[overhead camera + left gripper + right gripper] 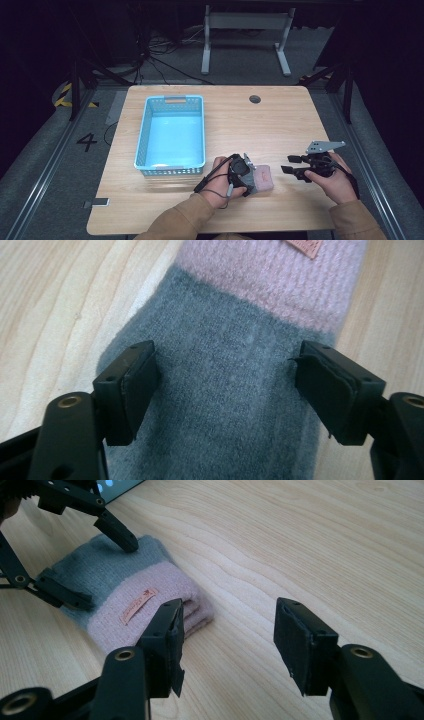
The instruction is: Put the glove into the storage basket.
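In the high view, the left gripper [245,176] hid most of the folded sock [264,177] from us. We could not read its small tag [139,605], and in the left gripper view the picture's edges cut the sock off.

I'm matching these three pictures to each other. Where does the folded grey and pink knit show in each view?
High view: the knit lies low and centre, beside the left gripper.
Left gripper view: fills the middle, between open jaws.
Right gripper view: centre left.
Shared landmark: its small label, on the pink band.
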Available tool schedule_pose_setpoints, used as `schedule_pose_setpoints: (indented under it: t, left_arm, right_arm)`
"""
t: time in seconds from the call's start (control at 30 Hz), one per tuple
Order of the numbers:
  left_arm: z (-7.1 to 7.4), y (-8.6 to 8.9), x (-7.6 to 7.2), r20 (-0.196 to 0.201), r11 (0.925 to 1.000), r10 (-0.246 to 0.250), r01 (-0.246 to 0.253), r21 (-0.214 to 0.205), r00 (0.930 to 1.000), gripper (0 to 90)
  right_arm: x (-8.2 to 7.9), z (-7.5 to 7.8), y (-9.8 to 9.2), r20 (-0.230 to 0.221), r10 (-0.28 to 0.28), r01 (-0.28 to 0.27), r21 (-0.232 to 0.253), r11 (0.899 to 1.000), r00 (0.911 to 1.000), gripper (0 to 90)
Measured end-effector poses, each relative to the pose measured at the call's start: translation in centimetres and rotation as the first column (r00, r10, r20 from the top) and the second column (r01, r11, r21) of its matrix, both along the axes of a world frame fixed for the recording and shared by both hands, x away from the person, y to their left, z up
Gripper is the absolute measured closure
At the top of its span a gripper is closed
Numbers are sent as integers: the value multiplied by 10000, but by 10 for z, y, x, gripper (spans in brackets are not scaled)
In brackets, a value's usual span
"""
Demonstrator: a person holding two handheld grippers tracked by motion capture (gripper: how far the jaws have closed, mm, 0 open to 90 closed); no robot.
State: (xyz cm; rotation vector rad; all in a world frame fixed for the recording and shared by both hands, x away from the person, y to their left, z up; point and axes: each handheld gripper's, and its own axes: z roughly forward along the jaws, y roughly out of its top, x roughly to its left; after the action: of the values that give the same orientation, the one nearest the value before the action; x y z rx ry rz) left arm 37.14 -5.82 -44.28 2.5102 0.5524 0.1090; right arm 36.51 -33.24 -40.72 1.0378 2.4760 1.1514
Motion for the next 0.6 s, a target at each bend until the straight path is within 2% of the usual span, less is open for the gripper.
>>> schedule_pose_setpoints:
  t: [0.1,0.27,0.37,0.4,0.47,0.5,0.6]
  left_arm:
    - [-1,-1,1,-78,10000,-20,20,33,10000,246]
    - [-5,-1,2,-278,9998,-18,12,-206,9996,255]
    - [-5,-2,1,-385,9999,-15,10,-126,9993,273]
    - [-5,-2,1,-338,9999,-64,59,-146,9994,289]
    - [-3,-3,-1,-451,9998,-164,159,-105,9988,397]
    - [-2,-4,-3,-499,9997,-211,206,-93,9985,397]
    - [-1,-7,-7,-603,9992,-400,398,-44,9974,526]
  right_arm:
    - [0,0,0,14,-20,20,59,10000,10000,463]
    - [1,0,-2,42,-145,144,135,9998,9999,462]
    - [1,1,-2,27,-178,177,195,9997,9998,462]
    - [0,1,-2,38,-190,190,210,9996,9998,462]
    - [0,2,-3,75,-211,209,261,9994,9998,462]
    - [0,2,-3,75,-211,209,261,9994,9998,462]
    - [0,2,-3,119,-234,231,303,9993,9997,462]
